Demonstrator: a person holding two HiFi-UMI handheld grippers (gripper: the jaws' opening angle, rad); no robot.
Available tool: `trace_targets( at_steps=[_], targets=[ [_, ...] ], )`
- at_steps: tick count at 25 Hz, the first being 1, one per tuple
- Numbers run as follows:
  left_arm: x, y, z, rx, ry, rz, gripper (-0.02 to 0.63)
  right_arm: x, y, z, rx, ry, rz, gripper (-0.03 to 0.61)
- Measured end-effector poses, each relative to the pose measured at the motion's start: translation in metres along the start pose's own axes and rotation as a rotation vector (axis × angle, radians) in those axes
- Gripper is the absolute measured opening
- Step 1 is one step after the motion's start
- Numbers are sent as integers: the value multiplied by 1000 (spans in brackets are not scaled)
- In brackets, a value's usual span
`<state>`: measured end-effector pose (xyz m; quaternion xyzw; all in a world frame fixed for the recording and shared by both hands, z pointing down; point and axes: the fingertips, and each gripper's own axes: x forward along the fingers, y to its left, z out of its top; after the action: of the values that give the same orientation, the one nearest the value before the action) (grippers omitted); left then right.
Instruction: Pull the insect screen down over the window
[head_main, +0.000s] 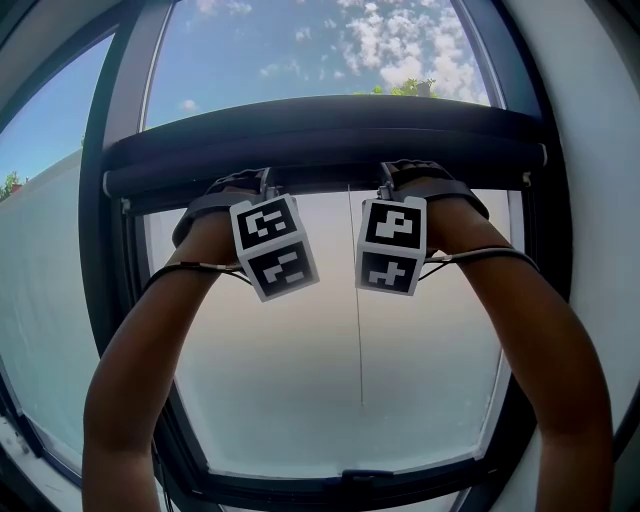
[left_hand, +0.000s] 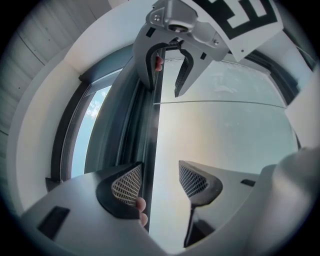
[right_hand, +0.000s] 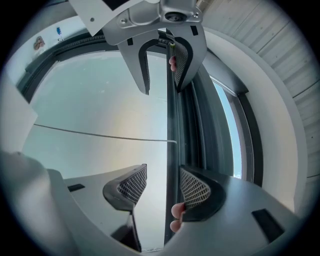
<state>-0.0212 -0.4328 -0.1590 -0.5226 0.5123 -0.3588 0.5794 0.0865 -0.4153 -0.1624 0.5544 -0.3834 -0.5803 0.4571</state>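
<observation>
Your left gripper (left_hand: 160, 180) and right gripper (right_hand: 164, 185) straddle the screen bar (head_main: 320, 135), jaws apart (nothing clamped), probably spaced for an even pull.

Dark window frame (head_main: 105, 270) carries everything: uprights at L & R edges, bottom rail across the foot. A dark screen bar (head_main: 320, 135) sits across the frame in its upper part, approx level, reaching from L upright to R upright. Above the bar is clear glass (head_main: 300, 50) w/ blue sky & clouds behind. Below the bar, down to the bottom rail, is a pale hazy surface (head_main: 290, 390). A thin cord (head_main: 358, 330) hangs straight from the bar's mid & ends short of the bottom rail.
</observation>
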Motion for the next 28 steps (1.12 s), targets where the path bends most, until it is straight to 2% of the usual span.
trace_targets(
  at_steps=[11,18,23,28],
  targets=[
    [-14,-40,-5,-14,-10,-124,227,-16,35,6,-1,1,103,187],
    [-30,-87,-7,-23,-25,-262,227,-33,80,9,-20,-4,193,187],
    [-40,-104,-6,-60,-53,-281,227,-42,97,10,16,-29,226,187],
    [-43,-117,-7,-56,-44,-296,227,-47,110,11,20,-31,246,187]
  ],
)
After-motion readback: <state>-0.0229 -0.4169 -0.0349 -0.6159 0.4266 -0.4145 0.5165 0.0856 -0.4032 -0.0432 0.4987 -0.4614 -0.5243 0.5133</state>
